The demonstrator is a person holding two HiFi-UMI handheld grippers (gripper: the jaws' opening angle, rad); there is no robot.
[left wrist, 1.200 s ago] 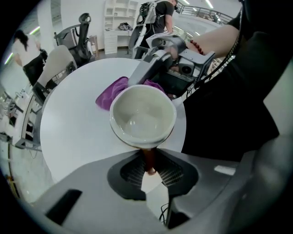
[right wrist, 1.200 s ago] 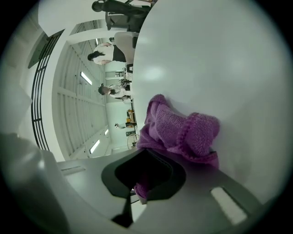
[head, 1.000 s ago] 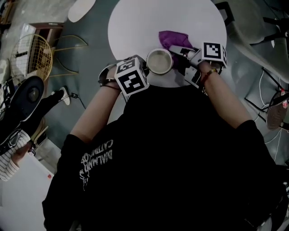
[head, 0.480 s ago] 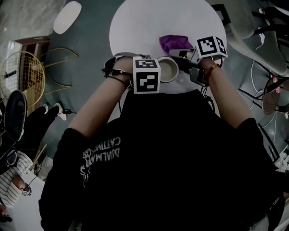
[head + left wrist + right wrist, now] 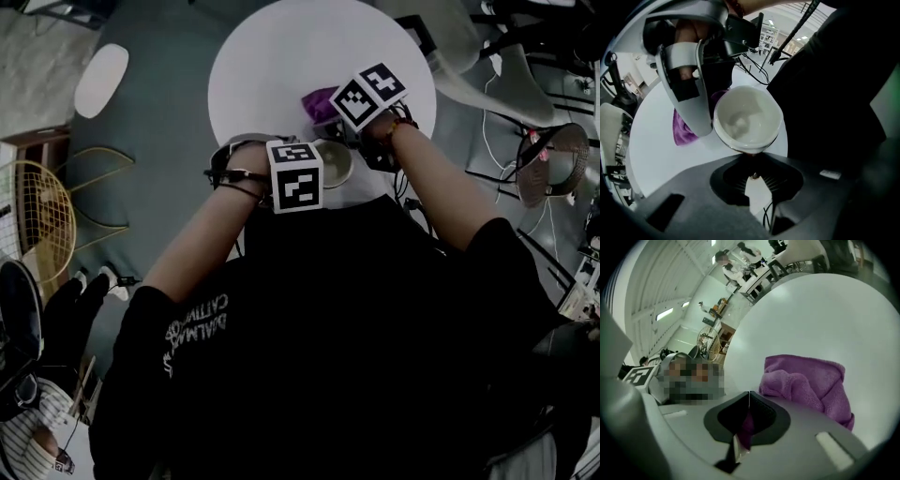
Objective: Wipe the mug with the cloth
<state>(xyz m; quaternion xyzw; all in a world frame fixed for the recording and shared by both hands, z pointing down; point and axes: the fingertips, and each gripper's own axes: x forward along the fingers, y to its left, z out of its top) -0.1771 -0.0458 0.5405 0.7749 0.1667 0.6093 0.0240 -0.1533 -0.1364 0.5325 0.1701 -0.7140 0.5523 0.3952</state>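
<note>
A white mug (image 5: 747, 119) hangs tilted at the near edge of the round white table (image 5: 281, 66), its mouth facing the left gripper view. My left gripper (image 5: 752, 161) is shut on its near side; in the head view the mug (image 5: 336, 161) shows just right of the left marker cube (image 5: 295, 176). A purple cloth (image 5: 806, 380) lies bunched on the table beyond the mug. My right gripper (image 5: 746, 409) is shut on a fold of it, purple showing between the jaws. In the head view the right marker cube (image 5: 367, 94) covers most of the cloth (image 5: 317, 101).
The table's near edge runs right under the mug. A wire chair (image 5: 37, 216) stands at the left and pale chairs (image 5: 487, 75) at the right, with cables (image 5: 487, 150) on the floor. A seated person (image 5: 37, 412) is at the lower left.
My right gripper has swung left from beside the mug to over the cloth and rolled. The left gripper has rolled with the mug still in it.
</note>
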